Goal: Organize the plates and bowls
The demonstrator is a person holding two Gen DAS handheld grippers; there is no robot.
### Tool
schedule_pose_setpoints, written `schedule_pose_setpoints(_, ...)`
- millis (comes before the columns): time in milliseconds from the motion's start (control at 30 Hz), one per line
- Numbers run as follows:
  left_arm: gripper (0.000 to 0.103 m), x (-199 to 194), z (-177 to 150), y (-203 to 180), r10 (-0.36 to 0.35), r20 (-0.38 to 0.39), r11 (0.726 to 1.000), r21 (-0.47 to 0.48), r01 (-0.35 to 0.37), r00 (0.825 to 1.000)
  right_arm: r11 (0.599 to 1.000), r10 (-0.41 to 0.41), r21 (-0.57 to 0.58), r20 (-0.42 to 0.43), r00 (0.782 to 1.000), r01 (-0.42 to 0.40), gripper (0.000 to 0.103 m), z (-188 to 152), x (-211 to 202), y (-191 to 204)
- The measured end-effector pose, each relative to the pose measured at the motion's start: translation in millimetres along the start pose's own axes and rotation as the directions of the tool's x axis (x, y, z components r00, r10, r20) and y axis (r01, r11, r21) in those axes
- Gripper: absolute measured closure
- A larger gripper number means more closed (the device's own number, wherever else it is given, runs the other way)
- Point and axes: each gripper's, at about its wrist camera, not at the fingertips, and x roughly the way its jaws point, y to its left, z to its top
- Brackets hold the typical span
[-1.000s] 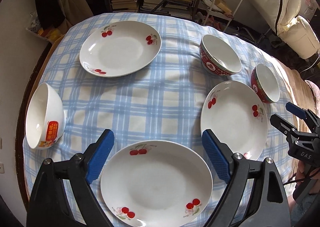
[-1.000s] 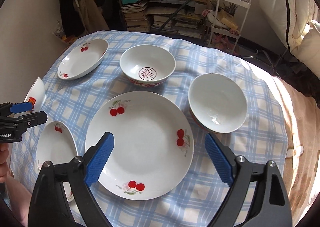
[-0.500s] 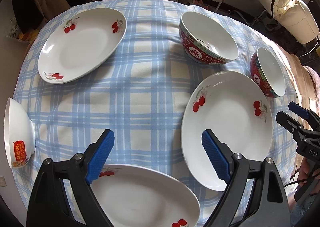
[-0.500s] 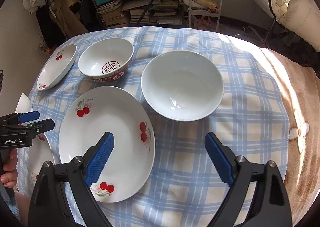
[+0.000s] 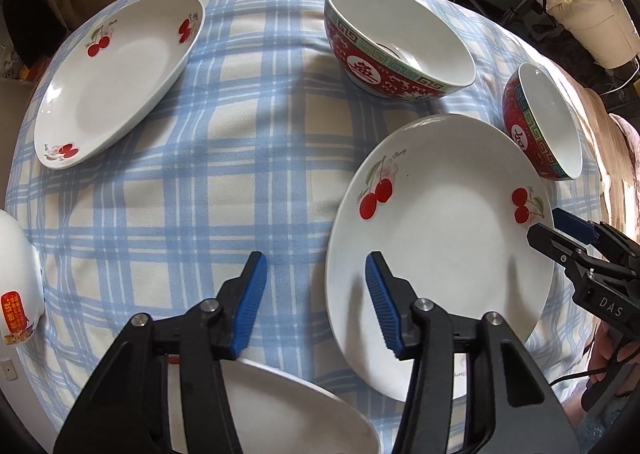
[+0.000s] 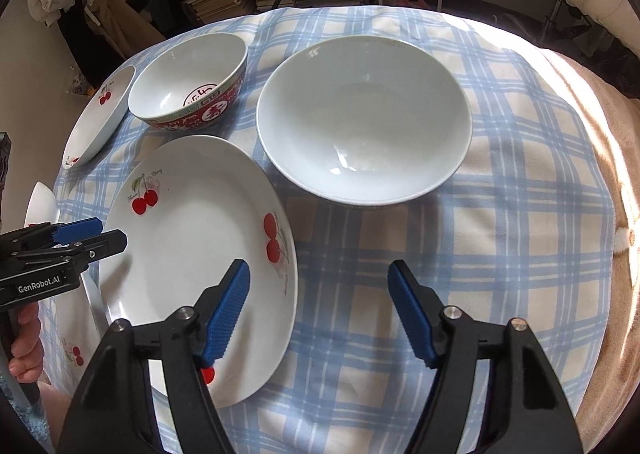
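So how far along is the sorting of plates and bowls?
Nothing is stacked yet. The middle cherry plate lies between the left gripper and right gripper; both jaws have just been closing, holding nothing. Still loose: two more plates, two red bowls, a white bowl.

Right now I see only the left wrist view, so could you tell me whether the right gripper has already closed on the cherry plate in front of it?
Observer: Not yet. The right gripper has just been closing its jaws, but they stand open. The cherry plate has its right rim between them, ungripped.
Operator: Thank you. Is there bare cloth beyond that rim?
Observer: Yes, the checked cloth lies bare there, up to the wide bowl.
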Motion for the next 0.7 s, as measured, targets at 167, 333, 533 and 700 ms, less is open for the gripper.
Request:
schedule_pose_setpoints(167,0.088,0.3,-1.1,1.7,-0.071,0.028,0.997,-0.019,0.072,0.997,0.993,0.11,0.041,-0.04,0.993,-0.109,0.086,-1.8,6.7,-3.1)
schedule_pose_setpoints(333,0.091,2.4,-4.4,-0.7,-0.075,0.054,0.997,-0.019,0.077,0.996,0.992,0.124,0.028,-0.048,0.991,-0.122,0.093,-2.5,8.0,0.7)
schedule_pose_setpoints(533,0.088,9.1,-12.5,14.2,-0.137,0.09,0.979,-0.137,0.149,0.986,0.988,0.147,0.057,-0.047,0.988,-0.144,0.091,-1.9,14.5,6.0)
schedule_pose_setpoints(700,0.086,8.8,-10.2,4.7,-0.083,0.069,0.995,-0.056,0.087,0.994,0.985,0.158,0.077,-0.045,0.986,-0.154,0.09,-1.0,18.7,5.5)
